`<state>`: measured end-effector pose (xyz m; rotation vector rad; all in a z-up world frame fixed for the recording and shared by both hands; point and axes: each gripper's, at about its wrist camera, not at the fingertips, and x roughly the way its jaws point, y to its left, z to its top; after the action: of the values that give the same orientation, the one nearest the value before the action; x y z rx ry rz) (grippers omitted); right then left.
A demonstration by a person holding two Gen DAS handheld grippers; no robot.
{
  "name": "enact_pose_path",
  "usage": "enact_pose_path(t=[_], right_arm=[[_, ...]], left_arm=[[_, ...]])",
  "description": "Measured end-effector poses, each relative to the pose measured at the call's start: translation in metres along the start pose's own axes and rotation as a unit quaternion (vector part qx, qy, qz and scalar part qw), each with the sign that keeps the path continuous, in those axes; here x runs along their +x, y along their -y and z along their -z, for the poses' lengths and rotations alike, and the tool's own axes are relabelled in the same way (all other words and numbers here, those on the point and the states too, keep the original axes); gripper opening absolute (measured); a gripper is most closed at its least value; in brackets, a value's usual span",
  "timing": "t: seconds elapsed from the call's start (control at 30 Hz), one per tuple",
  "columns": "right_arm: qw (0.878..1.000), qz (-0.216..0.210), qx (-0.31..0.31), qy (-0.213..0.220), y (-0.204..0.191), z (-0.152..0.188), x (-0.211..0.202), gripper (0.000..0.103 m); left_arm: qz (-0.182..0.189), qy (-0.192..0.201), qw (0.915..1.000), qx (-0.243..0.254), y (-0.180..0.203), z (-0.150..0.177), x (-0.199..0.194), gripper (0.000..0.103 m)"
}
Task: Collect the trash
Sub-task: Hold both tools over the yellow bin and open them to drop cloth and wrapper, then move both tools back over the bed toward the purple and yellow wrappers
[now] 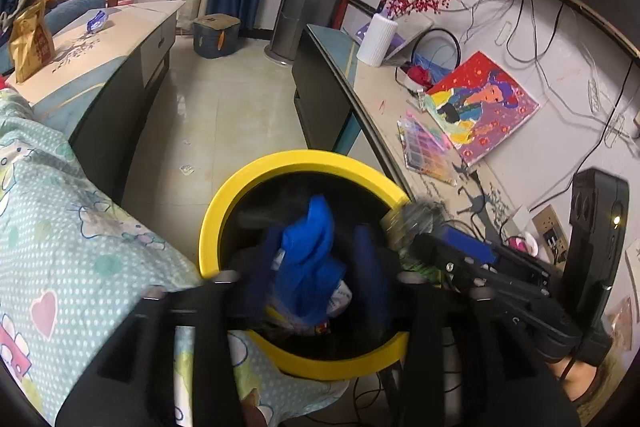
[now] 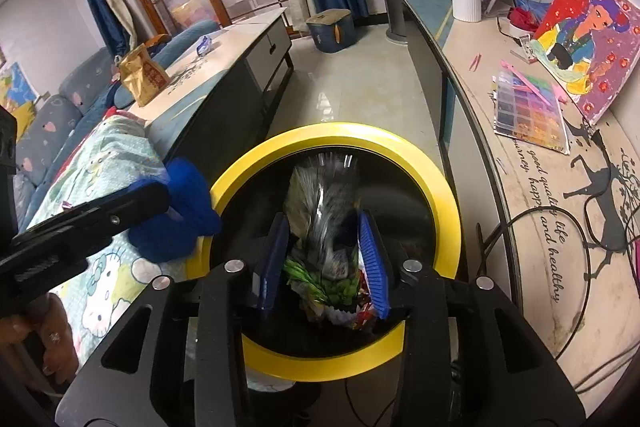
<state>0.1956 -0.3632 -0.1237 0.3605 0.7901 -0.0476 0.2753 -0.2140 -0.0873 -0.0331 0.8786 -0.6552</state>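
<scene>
Your yellow-rimmed black bin (image 2: pixel 448 195) standing upright on the floor, a crumpled blue cloth (image 1: pixel 316 251) dropping blurred over its opening, a silvery snack wrapper (image 2: pixel 326 223) with green print hanging crumpled just above its mouth.

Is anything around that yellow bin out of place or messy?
Yes. A small scrap of clear wrapper lies on the floor tiles beyond the yellow bin, not in it. A brown paper bag and a blue wrapper sit loose on the low cabinet. Nothing looks spilled or broken.
</scene>
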Motion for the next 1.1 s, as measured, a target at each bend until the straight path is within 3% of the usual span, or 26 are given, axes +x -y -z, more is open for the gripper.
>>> enact_pose_path(t=[0.03, 0.17, 0.23, 0.7, 1.1], right_arm=[[1.0, 0.002, 0.001, 0.0, 0.0, 0.0, 0.0, 0.038], [1.0, 0.008, 0.011, 0.003, 0.006, 0.002, -0.004, 0.045], [1.0, 0.01, 0.015, 0.005, 0.009, 0.003, -0.007, 0.046], [0.998, 0.032, -0.003, 0.048, -0.007, 0.01, -0.048, 0.07], [0.996, -0.006, -0.051, 0.073, -0.06, 0.015, -0.074, 0.073]], left_arm=[[0.002, 0.001, 1.0, -0.003, -0.001, -0.001, 0.0, 0.067], [-0.004, 0.008, 0.9999, -0.007, 0.0, -0.001, -0.004, 0.092], [-0.008, 0.015, 0.9998, -0.01, -0.001, 0.001, -0.009, 0.096], [-0.038, 0.066, 0.997, -0.018, -0.008, 0.019, -0.072, 0.097], [-0.088, 0.12, 0.9888, -0.015, -0.027, 0.038, -0.136, 0.097]])
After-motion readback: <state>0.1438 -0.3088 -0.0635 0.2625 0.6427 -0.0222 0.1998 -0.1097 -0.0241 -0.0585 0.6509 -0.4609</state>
